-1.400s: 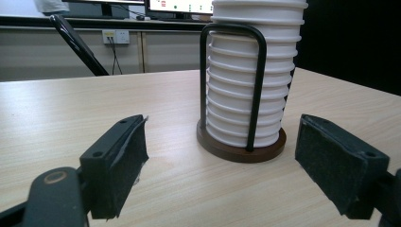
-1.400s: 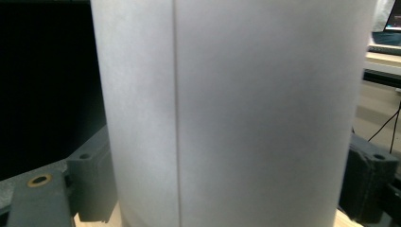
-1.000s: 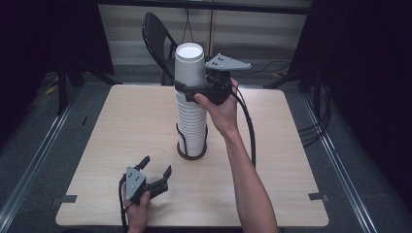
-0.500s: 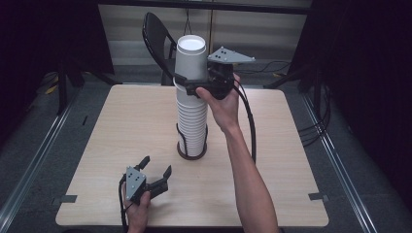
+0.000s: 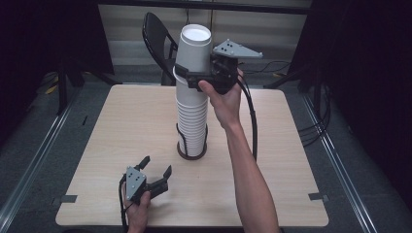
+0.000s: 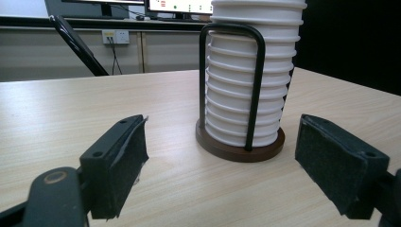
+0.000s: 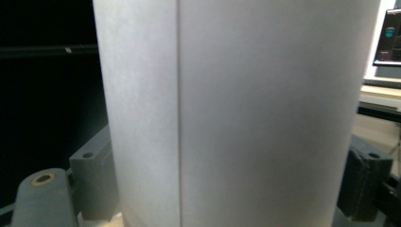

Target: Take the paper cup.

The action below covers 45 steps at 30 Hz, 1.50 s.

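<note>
Right tool (image 5: 192, 80) clamps top cup (image 5: 193, 48) (rim cropped close-up), stack (image 5: 191, 121) below

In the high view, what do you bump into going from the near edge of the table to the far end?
Left gripper → brown holder base → stack of white cups → top cup in the right gripper → black chair.

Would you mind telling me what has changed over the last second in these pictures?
The right gripper, shut on the top cup, has lifted it higher, so more of it stands clear of the cup stack. The left gripper stayed open, low over the table, and the stack stayed in its holder.
</note>
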Each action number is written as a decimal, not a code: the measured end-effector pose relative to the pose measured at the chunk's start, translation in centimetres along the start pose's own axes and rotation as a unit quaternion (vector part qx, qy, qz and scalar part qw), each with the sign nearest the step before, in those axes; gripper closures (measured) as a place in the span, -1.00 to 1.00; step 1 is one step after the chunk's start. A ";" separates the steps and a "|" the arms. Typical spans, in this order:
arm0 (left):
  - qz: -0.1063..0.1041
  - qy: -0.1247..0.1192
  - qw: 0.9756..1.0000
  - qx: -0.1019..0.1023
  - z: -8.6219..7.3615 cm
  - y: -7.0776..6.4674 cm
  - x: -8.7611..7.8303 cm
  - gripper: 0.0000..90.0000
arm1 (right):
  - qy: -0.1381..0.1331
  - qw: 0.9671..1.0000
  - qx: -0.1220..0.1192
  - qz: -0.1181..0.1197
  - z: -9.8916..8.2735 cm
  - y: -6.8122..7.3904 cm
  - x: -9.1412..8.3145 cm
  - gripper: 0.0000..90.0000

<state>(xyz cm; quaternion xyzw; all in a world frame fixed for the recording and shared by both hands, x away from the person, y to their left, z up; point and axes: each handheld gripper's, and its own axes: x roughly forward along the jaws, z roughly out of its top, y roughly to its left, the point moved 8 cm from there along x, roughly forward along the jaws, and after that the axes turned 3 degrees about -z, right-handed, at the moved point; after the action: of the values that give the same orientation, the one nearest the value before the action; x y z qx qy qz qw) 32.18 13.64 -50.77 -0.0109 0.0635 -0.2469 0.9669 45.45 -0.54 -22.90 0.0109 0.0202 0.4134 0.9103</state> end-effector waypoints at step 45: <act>-0.001 0.004 1.000 0.007 0.0 -0.1 0.1 -0.55 | -0.043 0.997 0.018 -0.056 2.8 -2.8 -5.7 -0.66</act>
<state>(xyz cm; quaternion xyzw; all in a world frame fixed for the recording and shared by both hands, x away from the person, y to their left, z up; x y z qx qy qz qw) 32.15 13.50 -50.80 -0.0028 0.0654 -0.2487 0.9664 43.95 -6.68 -20.07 0.0440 -0.0105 0.3603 0.9317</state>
